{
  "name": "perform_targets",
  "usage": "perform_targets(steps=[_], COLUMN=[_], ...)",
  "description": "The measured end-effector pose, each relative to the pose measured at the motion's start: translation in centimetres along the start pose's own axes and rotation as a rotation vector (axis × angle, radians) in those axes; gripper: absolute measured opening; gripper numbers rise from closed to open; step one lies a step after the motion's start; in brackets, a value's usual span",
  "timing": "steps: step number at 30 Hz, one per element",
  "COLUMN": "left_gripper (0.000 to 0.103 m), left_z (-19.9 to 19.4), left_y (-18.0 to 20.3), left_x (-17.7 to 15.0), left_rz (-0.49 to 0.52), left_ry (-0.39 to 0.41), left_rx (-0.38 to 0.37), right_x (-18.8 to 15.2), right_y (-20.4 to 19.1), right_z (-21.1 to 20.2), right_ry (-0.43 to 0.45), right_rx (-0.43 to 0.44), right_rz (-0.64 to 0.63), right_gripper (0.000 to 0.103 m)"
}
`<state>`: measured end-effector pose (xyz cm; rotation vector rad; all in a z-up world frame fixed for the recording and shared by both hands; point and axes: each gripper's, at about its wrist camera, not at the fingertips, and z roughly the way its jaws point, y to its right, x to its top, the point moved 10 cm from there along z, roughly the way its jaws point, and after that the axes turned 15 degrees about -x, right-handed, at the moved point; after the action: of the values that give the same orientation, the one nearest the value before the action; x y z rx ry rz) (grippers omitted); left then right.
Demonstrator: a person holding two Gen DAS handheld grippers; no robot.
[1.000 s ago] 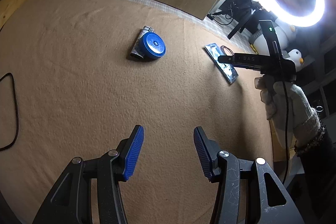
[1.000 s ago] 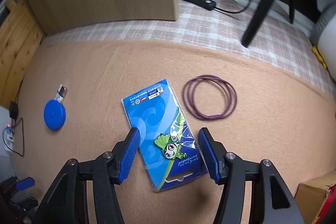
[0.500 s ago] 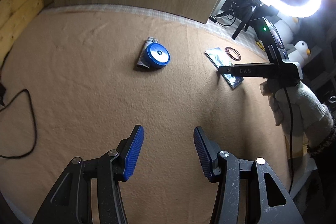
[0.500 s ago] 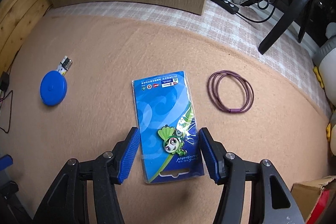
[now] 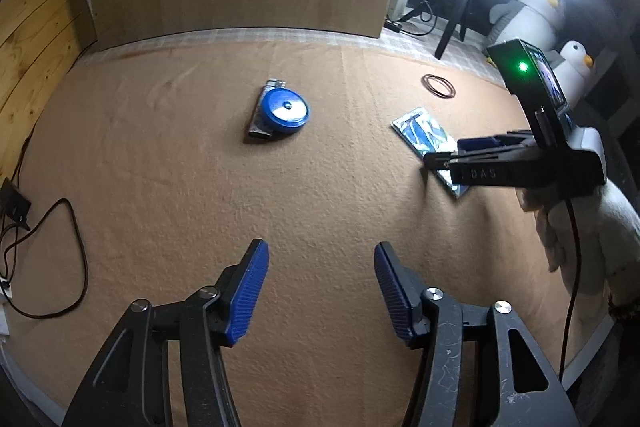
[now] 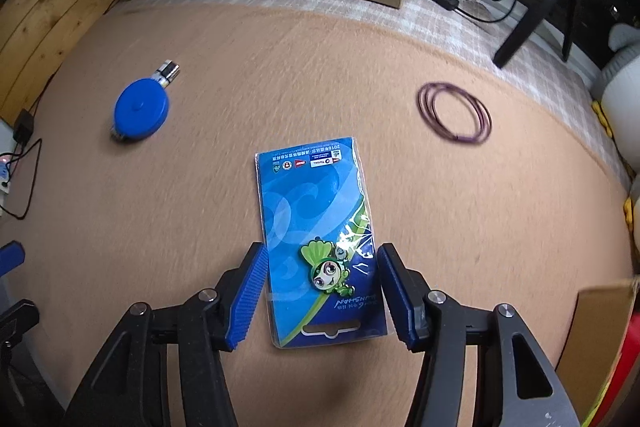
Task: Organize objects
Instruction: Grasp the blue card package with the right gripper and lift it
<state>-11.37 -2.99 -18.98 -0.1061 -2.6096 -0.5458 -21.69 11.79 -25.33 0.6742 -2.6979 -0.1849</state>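
Over the tan blanket, the right gripper has slid down the blue pin card, fingers apart astride its near end, unclamped, ready to close; left gripper has just widened, empty.

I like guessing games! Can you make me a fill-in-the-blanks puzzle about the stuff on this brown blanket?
1. The round tape measure is coloured ____.
2. The cartoon character on the blue card packet is coloured ____.
3. The purple loops lie to the ____ of the card packet in the right wrist view.
4. The right gripper has its fingers on either side of the ____, not yet squeezing it.

Missing words: blue; green; right; card packet
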Motion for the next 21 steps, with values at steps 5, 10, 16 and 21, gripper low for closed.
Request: perform_targets(steps=[5,10,16,21], left_gripper=[0.06,0.061,0.061,0.061], left_z=[0.2,0.4,0.8,1.2], left_y=[1.5,3.3,5.3,6.8], left_x=[0.2,0.5,0.8,1.0], left_rz=[0.04,0.072,0.106,0.133], left_ry=[0.003,0.0,-0.004,-0.007], left_rx=[0.002,-0.013,-0.033,-0.043], right_x=[-2.1,-3.3,-4.4,-5.1], right_y=[-0.4,0.7,2.4,4.5], right_z=[-0.7,-2.2,-4.3,-6.2], right_ry=[0.008,0.027,0.048,0.077], right_rx=[0.013,0.021,0.033,0.028], right_rz=[0.039,0.081,0.127,0.174], right_gripper=[0.052,0.052,0.052,0.052])
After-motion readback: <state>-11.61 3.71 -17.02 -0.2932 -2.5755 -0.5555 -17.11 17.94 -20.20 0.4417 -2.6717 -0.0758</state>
